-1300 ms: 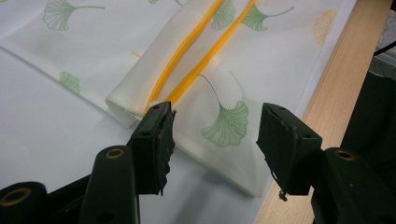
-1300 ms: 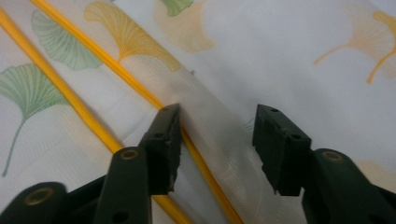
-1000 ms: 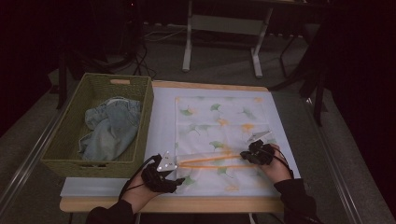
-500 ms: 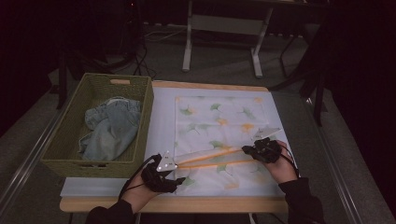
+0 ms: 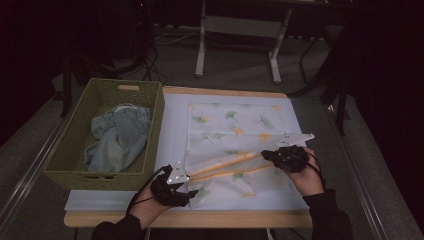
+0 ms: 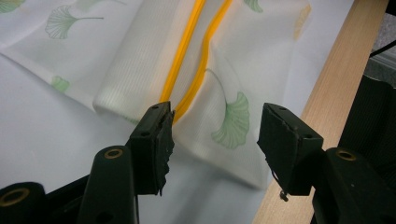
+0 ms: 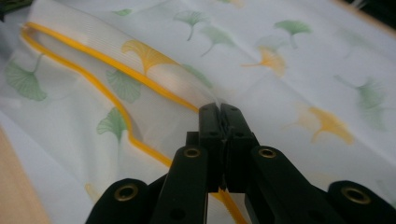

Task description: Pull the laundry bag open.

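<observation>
A white cloth [image 5: 235, 125] printed with green and yellow ginkgo leaves lies spread on the table, and its near part is folded over along a yellow hem [image 5: 225, 162]. My right gripper [image 5: 267, 154] is shut on that hem [image 7: 154, 84] and holds the right end of the fold off the table. My left gripper [image 5: 191, 191] stands open at the near left corner of the cloth. In the left gripper view its jaws [image 6: 219, 140] are apart over the cloth corner [image 6: 224, 126], with no pad pressing on it.
A green woven basket [image 5: 100, 90] at the left holds a crumpled blue denim garment [image 5: 117, 140]. A white sheet [image 5: 172, 125] covers the table under the cloth. The wooden table edge [image 5: 190, 218] runs close behind the left gripper. Table legs [image 5: 202, 45] stand beyond the far edge.
My right gripper has risen and drifted right and away, lifting the yellow-hemmed fold with it. The left gripper has stayed where it was.
</observation>
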